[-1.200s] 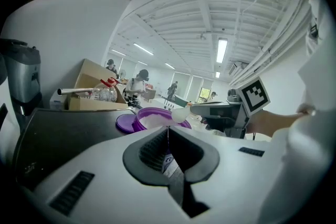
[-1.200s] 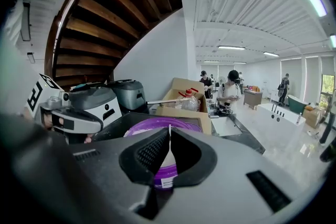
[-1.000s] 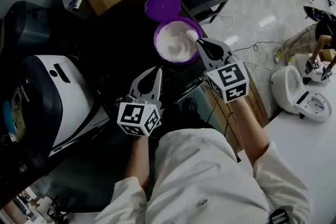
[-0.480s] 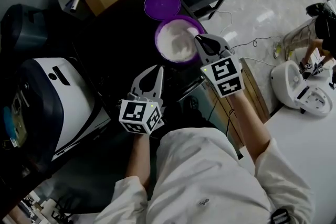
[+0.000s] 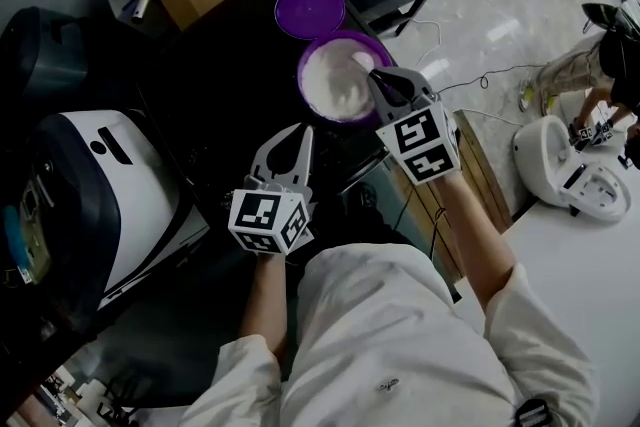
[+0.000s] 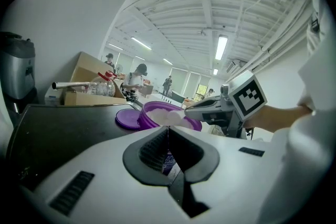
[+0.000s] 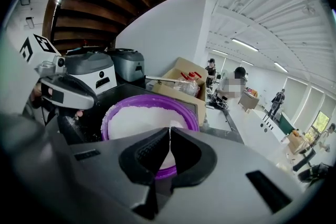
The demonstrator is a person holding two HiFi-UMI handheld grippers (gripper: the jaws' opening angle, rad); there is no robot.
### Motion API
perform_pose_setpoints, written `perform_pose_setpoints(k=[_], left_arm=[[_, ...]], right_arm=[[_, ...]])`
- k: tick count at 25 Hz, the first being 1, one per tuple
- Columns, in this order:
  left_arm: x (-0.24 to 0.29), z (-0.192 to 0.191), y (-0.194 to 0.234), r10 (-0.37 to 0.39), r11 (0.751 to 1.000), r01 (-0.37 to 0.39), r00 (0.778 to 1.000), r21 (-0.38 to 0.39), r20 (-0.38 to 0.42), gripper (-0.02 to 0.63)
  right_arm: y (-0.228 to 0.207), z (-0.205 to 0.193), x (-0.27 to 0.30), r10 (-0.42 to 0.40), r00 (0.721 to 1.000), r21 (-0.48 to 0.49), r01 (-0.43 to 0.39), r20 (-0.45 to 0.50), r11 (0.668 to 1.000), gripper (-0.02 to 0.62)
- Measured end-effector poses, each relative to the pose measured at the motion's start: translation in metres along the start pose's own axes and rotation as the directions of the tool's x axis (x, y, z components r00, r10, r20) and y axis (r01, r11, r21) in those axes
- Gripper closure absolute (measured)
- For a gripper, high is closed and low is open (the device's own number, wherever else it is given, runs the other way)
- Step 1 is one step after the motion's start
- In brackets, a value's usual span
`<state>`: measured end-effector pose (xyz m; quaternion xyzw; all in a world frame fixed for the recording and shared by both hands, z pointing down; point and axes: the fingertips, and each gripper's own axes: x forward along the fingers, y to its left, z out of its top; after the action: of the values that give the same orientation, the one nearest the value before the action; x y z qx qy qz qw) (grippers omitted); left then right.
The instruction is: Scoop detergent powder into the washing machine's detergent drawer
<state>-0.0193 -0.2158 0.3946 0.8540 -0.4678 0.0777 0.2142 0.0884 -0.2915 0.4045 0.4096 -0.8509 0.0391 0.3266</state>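
On black tabletop, purple tub of white powder.

Head view looks steeply down; both gripper views sit low and close, all sharing the purple tub

L tool closed, R tool clamped

The head view is dim: the black surface swallows detail, the powder glows white, and glare patches lie on the floor beyond its far right corner. Both gripper views are bright under ceiling strip lights, with lines bowed at the rims and black corners.
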Motion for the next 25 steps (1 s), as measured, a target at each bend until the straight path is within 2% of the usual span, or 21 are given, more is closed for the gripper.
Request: perform_pose_setpoints(k=[9, 16, 25], left_arm=[[0.003, -0.001, 0.001, -0.008, 1.0, 0.008, 1.0, -0.005, 0.002, 0.586], [0.002, -0.002, 0.002, -0.007, 1.0, 0.007, 1.0, -0.009, 0.002, 0.586], [0.0, 0.0, 0.003, -0.006, 1.0, 0.006, 1.0, -0.01, 0.007, 0.586]], right_arm=[[0.005, -0.005, 0.005, 0.044, 0.997, -0.007, -0.044, -0.057, 0.999, 0.584], [0.012, -0.005, 0.008, 0.068, 0.991, -0.07, -0.076, -0.117, 0.995, 0.584], [0.024, -0.006, 0.012, 0.125, 0.98, -0.082, -0.139, -0.156, 0.987, 0.584]])
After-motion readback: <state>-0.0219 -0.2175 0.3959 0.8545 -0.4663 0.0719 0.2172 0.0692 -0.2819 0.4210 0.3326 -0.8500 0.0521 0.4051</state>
